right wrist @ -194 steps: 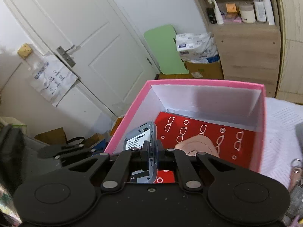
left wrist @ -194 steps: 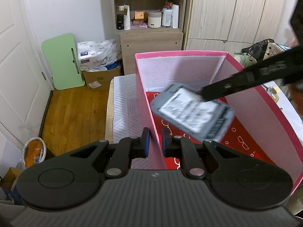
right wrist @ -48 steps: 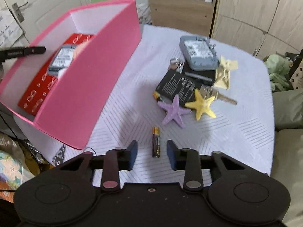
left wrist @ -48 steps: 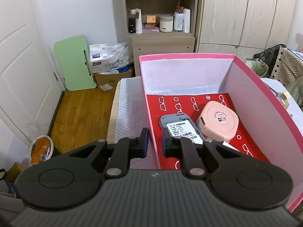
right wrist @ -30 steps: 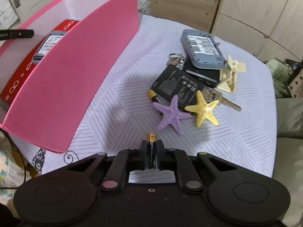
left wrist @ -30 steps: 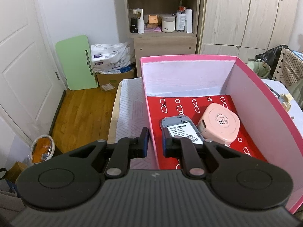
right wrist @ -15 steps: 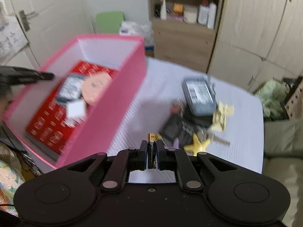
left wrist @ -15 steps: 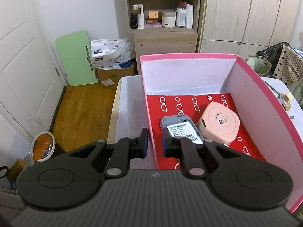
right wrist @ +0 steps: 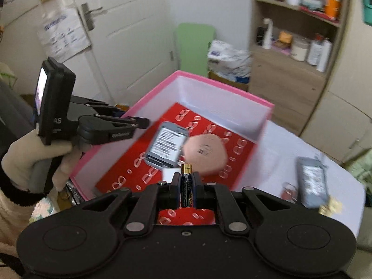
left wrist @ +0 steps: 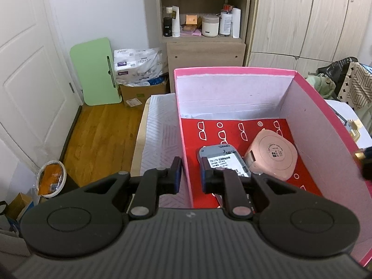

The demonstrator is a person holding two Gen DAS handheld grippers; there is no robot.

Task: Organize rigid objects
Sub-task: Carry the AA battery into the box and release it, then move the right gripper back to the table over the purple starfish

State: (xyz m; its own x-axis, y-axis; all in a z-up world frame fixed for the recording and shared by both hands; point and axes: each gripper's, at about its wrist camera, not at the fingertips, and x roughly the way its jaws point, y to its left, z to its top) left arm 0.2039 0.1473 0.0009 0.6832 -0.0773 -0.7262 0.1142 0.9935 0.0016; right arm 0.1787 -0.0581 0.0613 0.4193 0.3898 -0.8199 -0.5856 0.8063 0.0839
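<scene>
A pink box [left wrist: 232, 69] with a red patterned floor stands open on the table. Inside lie a grey labelled device [left wrist: 223, 160] and a round pink case [left wrist: 272, 155]. My left gripper [left wrist: 189, 176] is shut on the box's left wall, one finger outside and one inside. In the right wrist view that left gripper [right wrist: 144, 122] sits at the box [right wrist: 220, 86] rim, held by a gloved hand. My right gripper [right wrist: 186, 189] is shut on a black and gold battery [right wrist: 186, 186], hovering over the box's near part above the grey device [right wrist: 167, 144] and pink case [right wrist: 204, 153]. The battery [left wrist: 359, 154] tip shows at the left view's right edge.
On the white table to the right of the box lie a second grey device [right wrist: 312, 181], keys [right wrist: 288, 189] and a cream clip [right wrist: 330, 207]. A shelf cabinet [left wrist: 204, 46], a green board [left wrist: 95, 69] and a white door [left wrist: 28, 81] stand beyond.
My right gripper lifted the battery off the table and swung left and up until it hangs over the pink box. The left gripper kept still on the box wall.
</scene>
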